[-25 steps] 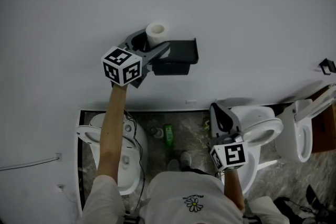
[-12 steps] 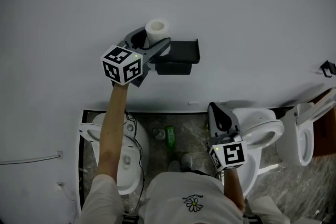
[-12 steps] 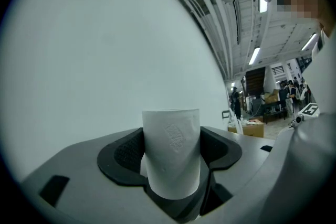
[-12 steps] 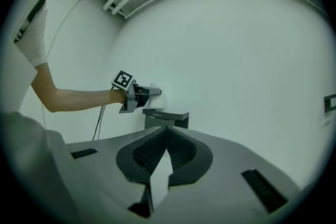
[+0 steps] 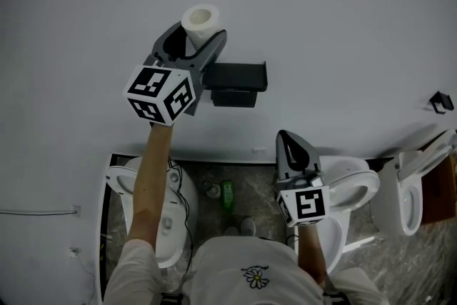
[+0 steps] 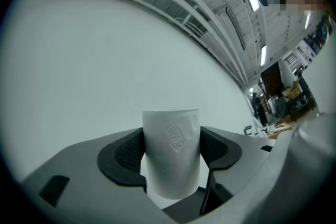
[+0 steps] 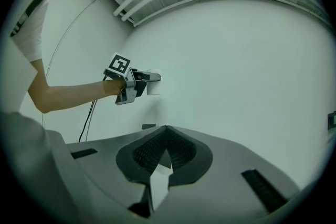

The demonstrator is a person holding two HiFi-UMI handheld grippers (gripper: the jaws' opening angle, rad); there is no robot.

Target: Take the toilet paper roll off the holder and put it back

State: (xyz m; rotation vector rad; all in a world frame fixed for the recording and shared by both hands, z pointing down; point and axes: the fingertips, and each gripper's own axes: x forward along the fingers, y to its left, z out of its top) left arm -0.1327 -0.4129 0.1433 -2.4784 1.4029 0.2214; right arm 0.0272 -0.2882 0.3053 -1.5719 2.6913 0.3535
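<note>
The left tongs (image 5: 191,45) are pinching the toilet paper roll (image 6: 170,139) by its sides. The pads press on both flanks, and the jaws stand wide only because the roll is wide. In the left gripper view the roll stands on end between the pads, its long axis crossing the line of the squeeze.

In the head view the roll is clear of the black holder (image 5: 237,76) on the wall (image 5: 343,25). From the roll, the holder lies near, toward the person's right and lower on the wall, and nothing sits between them.

Going back on likely means moving the roll that way while keeping its axis steady, though which part of the holder takes the core cannot be made out.

The right tongs (image 7: 165,157) are pressed together on nothing and hang well apart from the holder, lower down. So the left hand is both nearer and loaded.
</note>
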